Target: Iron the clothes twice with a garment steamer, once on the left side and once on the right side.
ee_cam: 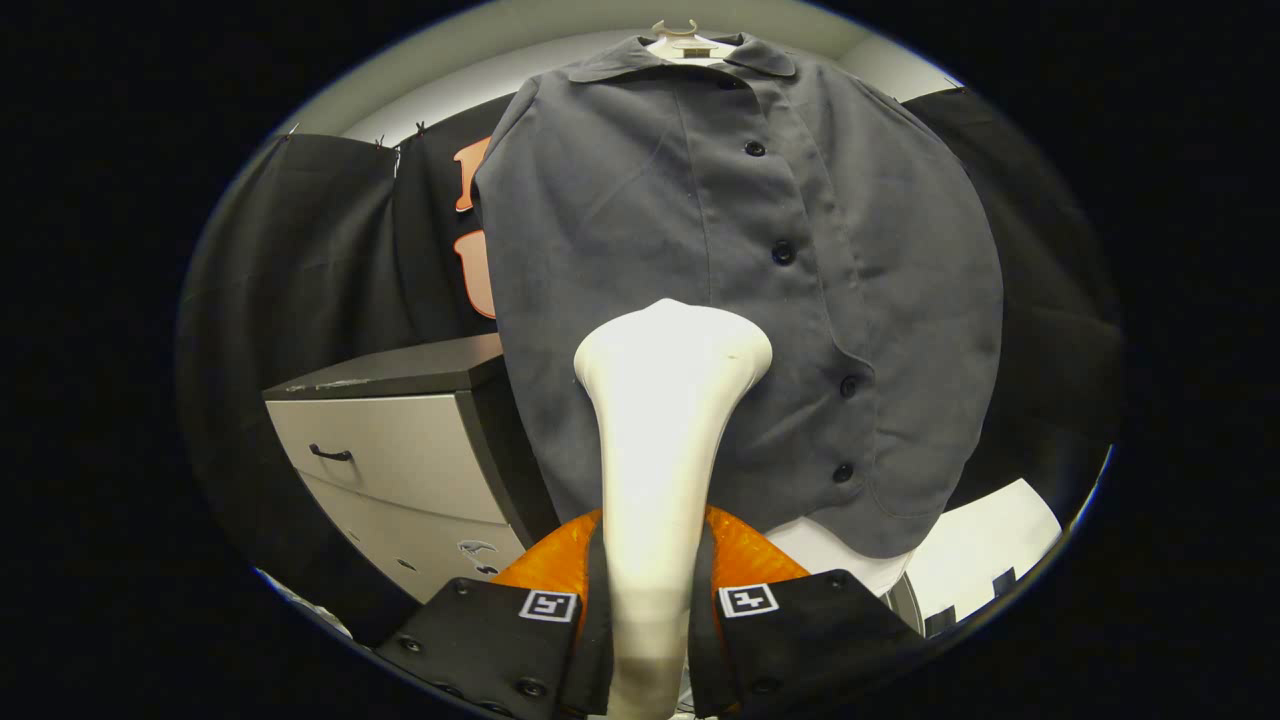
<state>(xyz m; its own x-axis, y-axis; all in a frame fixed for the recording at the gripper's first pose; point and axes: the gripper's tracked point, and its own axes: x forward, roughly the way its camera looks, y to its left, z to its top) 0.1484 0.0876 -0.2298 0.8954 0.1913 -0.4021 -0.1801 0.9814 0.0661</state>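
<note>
A dark grey buttoned shirt (640, 220) hangs on a hanger (680, 40) straight ahead of me. My gripper (648, 600) is shut on the white garment steamer (665, 400), both fingers (500, 630) pressing its handle. The steamer's wide head points up at the shirt's lower front, a little left of the button row (783, 252). I cannot tell whether the head touches the cloth.
A grey drawer cabinet (400, 470) with a dark top stands to the lower left behind the shirt. A white surface (980, 560) lies at the lower right under the shirt's hem.
</note>
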